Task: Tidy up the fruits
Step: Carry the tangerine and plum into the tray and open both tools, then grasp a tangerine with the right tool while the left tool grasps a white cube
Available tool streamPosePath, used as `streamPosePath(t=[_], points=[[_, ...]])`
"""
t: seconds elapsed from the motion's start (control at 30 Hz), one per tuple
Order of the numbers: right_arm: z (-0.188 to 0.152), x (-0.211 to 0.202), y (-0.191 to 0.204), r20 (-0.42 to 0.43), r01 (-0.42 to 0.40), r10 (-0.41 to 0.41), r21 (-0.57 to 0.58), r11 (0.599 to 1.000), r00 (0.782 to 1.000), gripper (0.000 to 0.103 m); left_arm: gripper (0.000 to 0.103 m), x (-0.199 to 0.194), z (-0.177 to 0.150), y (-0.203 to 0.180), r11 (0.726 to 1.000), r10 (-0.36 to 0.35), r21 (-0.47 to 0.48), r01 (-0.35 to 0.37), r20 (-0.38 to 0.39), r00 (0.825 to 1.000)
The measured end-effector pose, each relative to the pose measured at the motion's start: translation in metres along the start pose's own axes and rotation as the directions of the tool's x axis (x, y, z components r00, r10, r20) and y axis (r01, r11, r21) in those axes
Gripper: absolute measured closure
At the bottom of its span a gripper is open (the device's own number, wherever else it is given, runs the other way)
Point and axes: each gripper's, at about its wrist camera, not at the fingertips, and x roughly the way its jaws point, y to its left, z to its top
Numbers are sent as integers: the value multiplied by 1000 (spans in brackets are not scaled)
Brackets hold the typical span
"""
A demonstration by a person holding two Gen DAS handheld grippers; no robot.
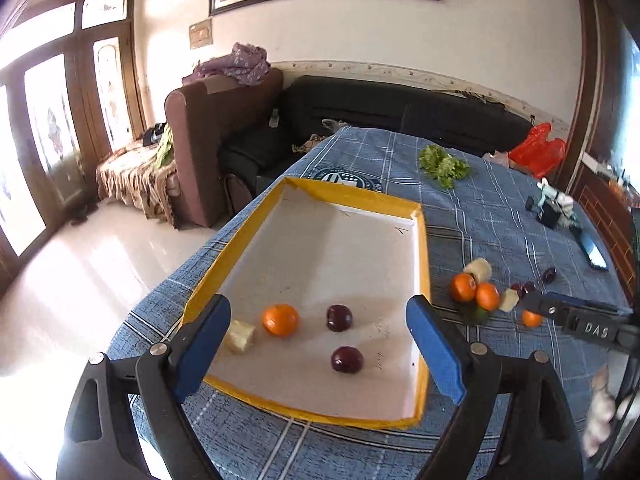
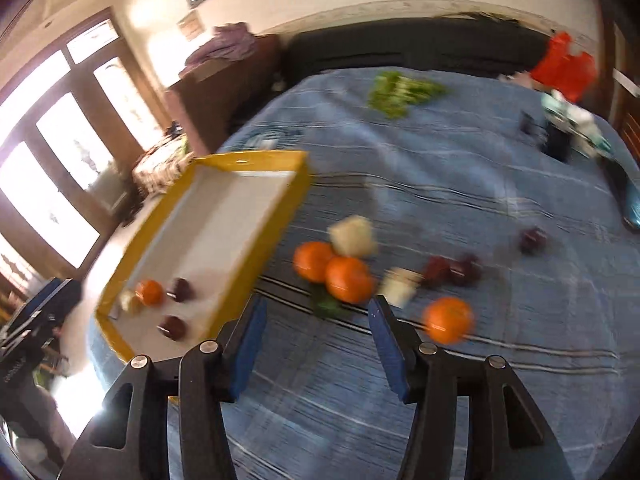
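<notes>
- Left wrist view: the left gripper [image 1: 318, 354] hangs released, nothing between its jaws, over the near end of the yellow-rimmed tray [image 1: 424, 280]. In the tray lie a tangerine [image 1: 280, 319], two dark plums [image 1: 339, 318] and a pale fruit chunk [image 1: 240, 336].
- Right wrist view: the right gripper [image 2: 316, 344] is released and empty, over the blue cloth [image 2: 440, 184]. Two touching tangerines [image 2: 348, 280] lie just beyond its tips; another tangerine [image 2: 448, 319] sits right of it.
</notes>
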Motion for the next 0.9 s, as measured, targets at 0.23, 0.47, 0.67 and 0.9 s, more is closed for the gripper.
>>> streamPosePath(t=[0.23,0.47,0.67,0.9], points=[[3,-35,-55,40,191,-191,23,981,981,25,14,-14,-8,-31,995,38,91,-42,40,998],[-2,-66,-66,182,387,-390,55,920,902,13,14,-18,-10,-48,991,18,134,-26,60,998],[-3,-64,-64,213,427,-431,64,902,877,13,14,-9,-15,-57,988,6,154,-11,35,999],[-3,-55,-67,215,449,-449,50,892,868,13,14,-4,-15,-61,989,0,146,-4,28,1000]])
